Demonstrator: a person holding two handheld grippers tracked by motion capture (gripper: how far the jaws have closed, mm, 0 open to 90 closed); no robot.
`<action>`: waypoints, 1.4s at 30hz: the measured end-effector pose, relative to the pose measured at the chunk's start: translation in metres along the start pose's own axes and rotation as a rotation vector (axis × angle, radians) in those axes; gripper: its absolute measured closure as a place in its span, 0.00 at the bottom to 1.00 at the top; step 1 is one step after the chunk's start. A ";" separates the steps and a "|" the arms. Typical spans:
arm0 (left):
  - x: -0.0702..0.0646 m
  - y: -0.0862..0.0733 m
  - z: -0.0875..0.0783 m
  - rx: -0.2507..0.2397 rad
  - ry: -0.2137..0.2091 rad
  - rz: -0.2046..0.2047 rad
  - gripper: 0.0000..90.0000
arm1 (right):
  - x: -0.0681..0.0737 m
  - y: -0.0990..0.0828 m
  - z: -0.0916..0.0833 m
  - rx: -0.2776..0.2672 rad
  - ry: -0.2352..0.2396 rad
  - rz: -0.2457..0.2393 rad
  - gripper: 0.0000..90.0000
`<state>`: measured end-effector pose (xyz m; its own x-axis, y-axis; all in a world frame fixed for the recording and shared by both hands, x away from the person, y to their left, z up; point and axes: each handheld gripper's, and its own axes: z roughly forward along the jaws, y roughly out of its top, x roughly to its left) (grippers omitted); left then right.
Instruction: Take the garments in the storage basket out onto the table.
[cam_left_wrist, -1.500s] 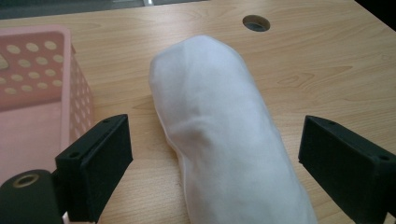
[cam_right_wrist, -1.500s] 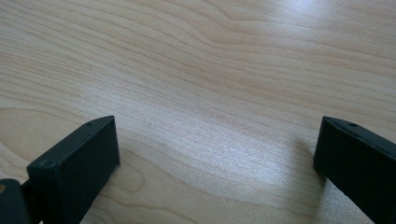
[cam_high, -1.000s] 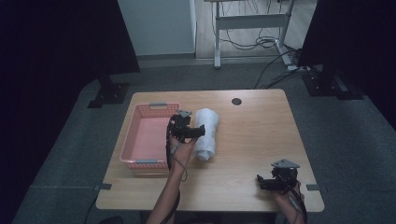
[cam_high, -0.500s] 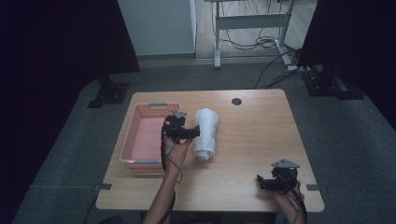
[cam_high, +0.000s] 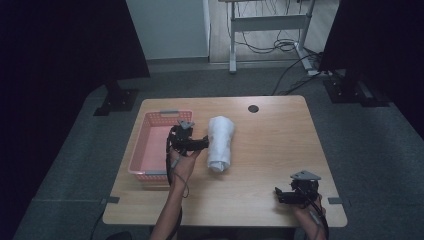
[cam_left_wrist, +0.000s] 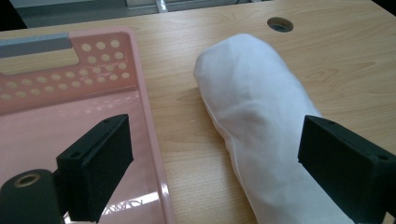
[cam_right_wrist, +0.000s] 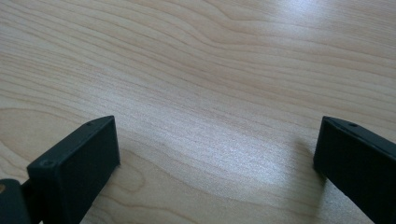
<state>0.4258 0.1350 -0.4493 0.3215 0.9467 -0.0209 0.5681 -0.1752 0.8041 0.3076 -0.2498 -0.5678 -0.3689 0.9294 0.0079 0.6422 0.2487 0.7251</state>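
The rolled white towel (cam_high: 220, 143) lies just ahead of the left gripper (cam_high: 200, 144), its long axis crosswise to the released jaws, basket (cam_high: 145, 172) behind. The right gripper (cam_high: 281, 195), also released, rests well apart; the left hand is nearer.

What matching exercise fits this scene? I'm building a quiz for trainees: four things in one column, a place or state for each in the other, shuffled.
Things:
1. pink basket
2. rolled white towel
3. left gripper
4. right gripper

Places or states:
A. open, low over bare wood at the near right
B. lying on the table, right of the basket
C. empty, at the table's left
D. open, between basket and towel

Pairs: 1-C, 2-B, 3-D, 4-A
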 end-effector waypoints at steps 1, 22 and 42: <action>0.000 0.000 0.000 0.000 0.000 0.000 0.11 | 0.000 0.000 0.000 0.000 0.000 0.000 0.00; 0.011 -0.008 -0.013 -0.016 -0.011 0.013 0.11 | 0.000 0.000 0.000 -0.002 0.000 -0.001 0.00; 0.029 -0.023 -0.027 -0.023 -0.014 0.017 0.11 | 0.000 0.000 0.000 -0.001 0.000 0.001 0.00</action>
<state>0.4016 0.1733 -0.4524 0.3414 0.9398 -0.0147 0.5451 -0.1852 0.8177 0.3074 -0.2498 -0.5678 -0.3681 0.9298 0.0082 0.6418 0.2477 0.7258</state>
